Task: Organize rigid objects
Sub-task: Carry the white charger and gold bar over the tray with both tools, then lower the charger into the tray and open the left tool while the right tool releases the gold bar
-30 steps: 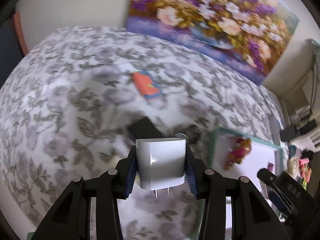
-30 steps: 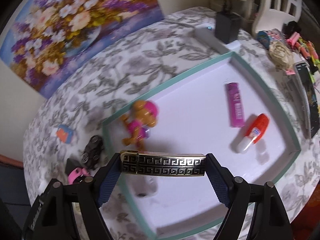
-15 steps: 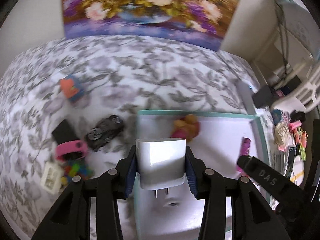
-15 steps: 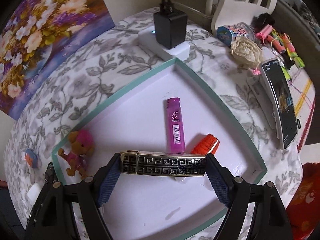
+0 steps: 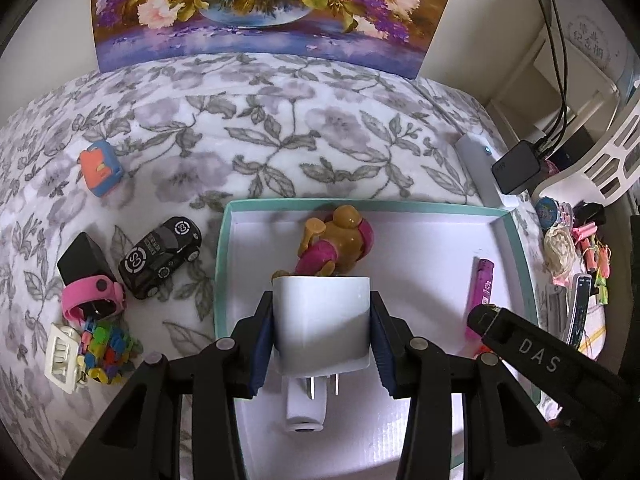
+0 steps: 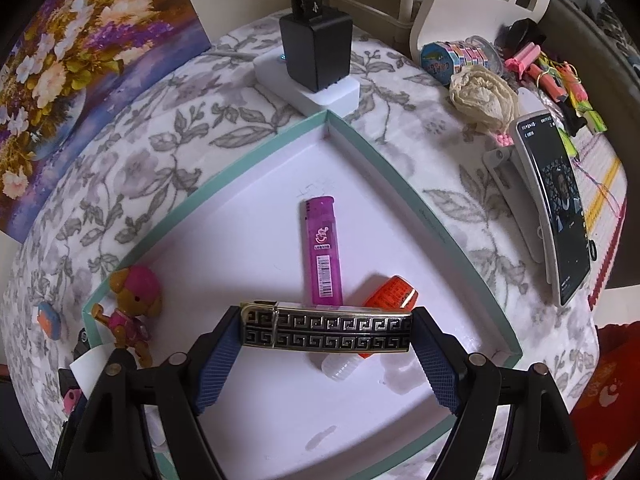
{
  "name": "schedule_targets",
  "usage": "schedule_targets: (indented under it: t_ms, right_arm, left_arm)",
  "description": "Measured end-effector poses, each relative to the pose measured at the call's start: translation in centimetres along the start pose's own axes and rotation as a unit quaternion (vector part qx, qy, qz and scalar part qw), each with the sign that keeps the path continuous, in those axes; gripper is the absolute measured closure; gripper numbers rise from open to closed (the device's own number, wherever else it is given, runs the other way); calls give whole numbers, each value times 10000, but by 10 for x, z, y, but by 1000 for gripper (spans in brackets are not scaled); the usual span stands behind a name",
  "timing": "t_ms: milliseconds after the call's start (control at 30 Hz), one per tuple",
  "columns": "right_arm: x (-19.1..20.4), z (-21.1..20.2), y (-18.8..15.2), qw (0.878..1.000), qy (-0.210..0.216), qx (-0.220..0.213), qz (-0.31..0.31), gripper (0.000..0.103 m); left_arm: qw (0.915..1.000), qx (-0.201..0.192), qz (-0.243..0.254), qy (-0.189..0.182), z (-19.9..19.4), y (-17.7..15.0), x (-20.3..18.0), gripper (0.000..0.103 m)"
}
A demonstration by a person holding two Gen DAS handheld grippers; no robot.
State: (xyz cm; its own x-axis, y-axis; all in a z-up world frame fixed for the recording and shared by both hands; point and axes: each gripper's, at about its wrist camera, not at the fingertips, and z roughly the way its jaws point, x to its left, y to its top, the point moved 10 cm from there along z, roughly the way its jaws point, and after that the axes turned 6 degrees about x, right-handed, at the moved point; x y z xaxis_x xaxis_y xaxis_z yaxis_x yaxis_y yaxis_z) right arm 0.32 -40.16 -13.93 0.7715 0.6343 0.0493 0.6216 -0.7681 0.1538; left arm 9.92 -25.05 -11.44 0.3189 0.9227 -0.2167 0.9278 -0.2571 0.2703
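Note:
My left gripper [image 5: 322,324] is shut on a white plug adapter [image 5: 322,320] and holds it over the near left part of the teal-rimmed white tray [image 5: 224,248]. My right gripper [image 6: 326,332] is shut on a black and gold patterned lighter [image 6: 326,330], held crosswise above the tray [image 6: 400,184]. In the tray lie a toy dog [image 5: 338,246], a purple lighter [image 6: 322,252], an orange and white tube [image 6: 388,300] and a small white object [image 5: 306,412] under the adapter. The right gripper's arm shows in the left wrist view [image 5: 536,354].
On the floral cloth left of the tray sit a black toy car [image 5: 160,256], a pink watch on a black box [image 5: 90,292], colourful blocks [image 5: 106,350], a white buckle [image 5: 62,352] and an orange toy [image 5: 100,172]. A power strip with a black charger [image 6: 316,52], a phone [image 6: 560,208] and clutter lie right.
Both grippers have swung over the tray with their objects still held. The left view has moved from the open cloth to above the tray; the right has moved toward the tray's far corner.

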Motion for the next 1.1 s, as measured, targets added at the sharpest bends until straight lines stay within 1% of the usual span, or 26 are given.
schedule_targets:
  t_ms: [167,333,467,633,700,733,767,833,933,967,1000,1067,1100]
  right_arm:
    - [2,4,-2,9999,1,68,-87,18]
    - [4,7,-4,9998,-22,109,-147,18]
    - [7,10,-5,9997,-23,163,-203,18]
    - [9,14,-5,9994,20,199,-273,17]
    - [11,12,-4,9995,59,141,-283,11]
    - [12,11,-4,9995,80,119,-297,4]
    - [13,10,-4,9994,101,93,-312,0]
    - [17,9,-4,9993,106,41,-369,0]
    - [21,9,-5,9990,84,30,-443,0]
    - [22,9,-6,9989,76,30,-470,0]
    - [24,9,-7,9986,62,25,-518,0]
    - [27,8,-8,9983,50,-3,-586,0]
    - [30,6,-9,9980,44,-28,-632,0]
  left_arm:
    - [9999,97,2,-51,4,-3,-1,57]
    - [9999,90,6,-48,1,-3,0,56]
    - [9999,111,-83,-59,-2,-3,4,56]
    - [9997,39,-249,29,-10,1,17,55]
    - [9994,10,-347,42,-14,3,24,49]
    - [9992,-2,-402,47,-15,4,27,48]
    - [9989,-17,-474,49,-17,5,32,46]
    - [9980,-36,-617,109,-20,7,42,46]
    - [9965,-73,-776,301,-25,10,60,44]
    - [9958,-84,-843,360,-26,10,66,42]
    - [9951,-83,-903,398,-26,10,72,34]
    - [9930,-92,-1077,475,-28,10,86,29]
    - [9918,-84,-1164,518,-29,9,93,28]
